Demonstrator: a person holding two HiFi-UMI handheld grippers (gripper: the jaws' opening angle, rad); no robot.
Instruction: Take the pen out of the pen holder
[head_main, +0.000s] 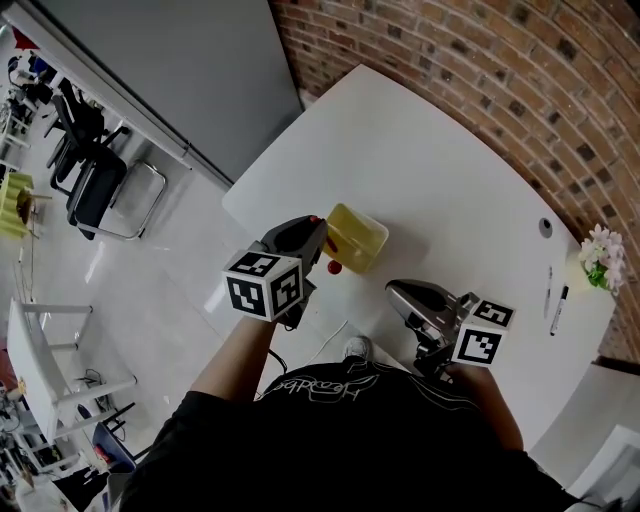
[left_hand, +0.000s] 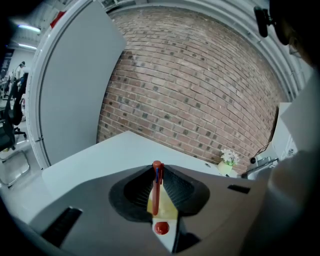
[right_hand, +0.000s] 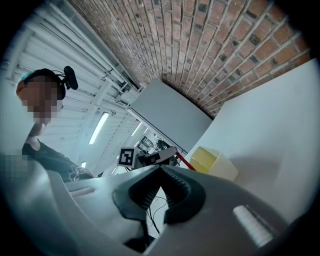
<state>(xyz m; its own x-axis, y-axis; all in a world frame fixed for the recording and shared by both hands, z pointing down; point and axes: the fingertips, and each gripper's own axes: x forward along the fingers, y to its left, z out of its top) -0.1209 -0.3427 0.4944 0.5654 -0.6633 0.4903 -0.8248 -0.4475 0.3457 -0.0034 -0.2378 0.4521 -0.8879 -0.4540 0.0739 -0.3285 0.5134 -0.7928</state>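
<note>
Pen holder's (head_main: 357, 237) 9 o'clock side is taken by left gripper (head_main: 320, 228), red pen (left_hand: 157, 187) clamped. Table (head_main: 430, 150) is left open toward 12 o'clock, bounded by brick wall (head_main: 480, 60). 3 o'clock is obstructed by flower pot (head_main: 600, 262) and loose pens (head_main: 558, 308).

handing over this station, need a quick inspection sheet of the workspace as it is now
surface: white table
job's things: red pen upright; yellow pen holder right behind it
clutter: two pens and a flower pot at the table's right edge
grippers: left gripper jaws shut on red pen; right gripper jaws together, empty
cables: one cable below the table's near edge
surroundings: brick wall, chairs on the floor
</note>
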